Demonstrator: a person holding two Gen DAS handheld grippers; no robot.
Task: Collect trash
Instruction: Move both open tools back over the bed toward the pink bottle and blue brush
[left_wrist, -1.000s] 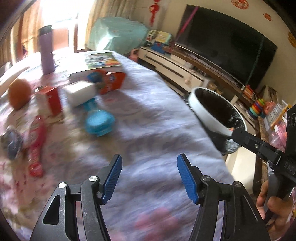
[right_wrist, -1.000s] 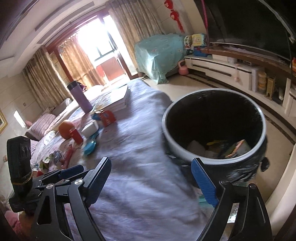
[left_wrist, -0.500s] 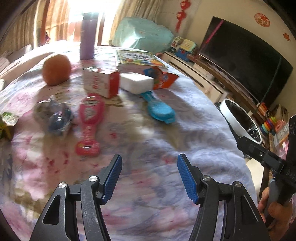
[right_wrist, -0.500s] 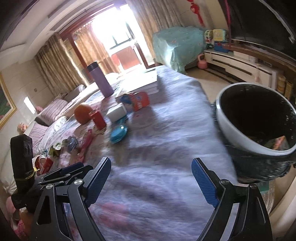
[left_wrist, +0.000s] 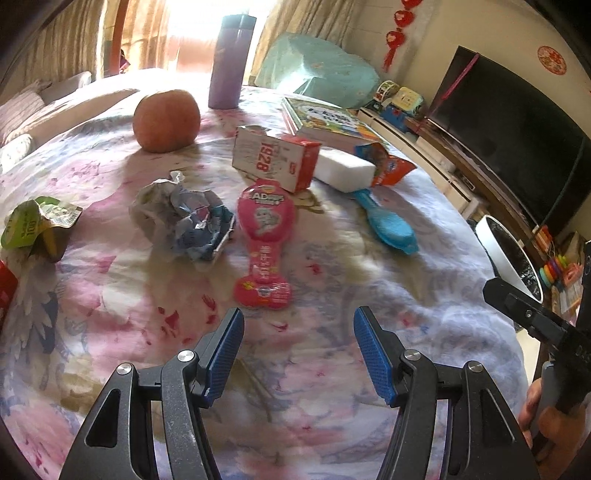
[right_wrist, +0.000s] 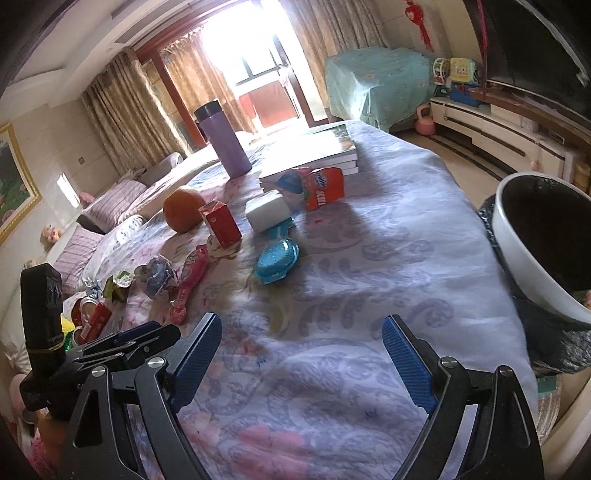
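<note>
Both grippers are seen above a table covered with a floral pink-and-lilac cloth. The left gripper is held with its blue-padded jaws parted and nothing between them; the right gripper is spread wider, likewise empty.

Compared with a second ago, both views are swung away from the white-rimmed round bin lined with a black bag. In the left wrist view the bin, formerly near the middle right, is now pushed to the far right edge. In the right wrist view the bin, which filled the right half with its contents visible, is now cut off at the right border, just beside the table's edge. Jaw spacing is unchanged on both tools.

The litter is now brought into clear view ahead of the left gripper: a flat pink plastic package with a cartoon print lies just beyond the pads, a crumpled silver-blue foil wrapper beside it, and a torn green foil pouch further left. Behind them are seen a red-and-white cardboard carton, a white sponge block, an orange snack bag, a blue plastic brush, an orange fruit, a lilac flask and stacked picture books.
</note>
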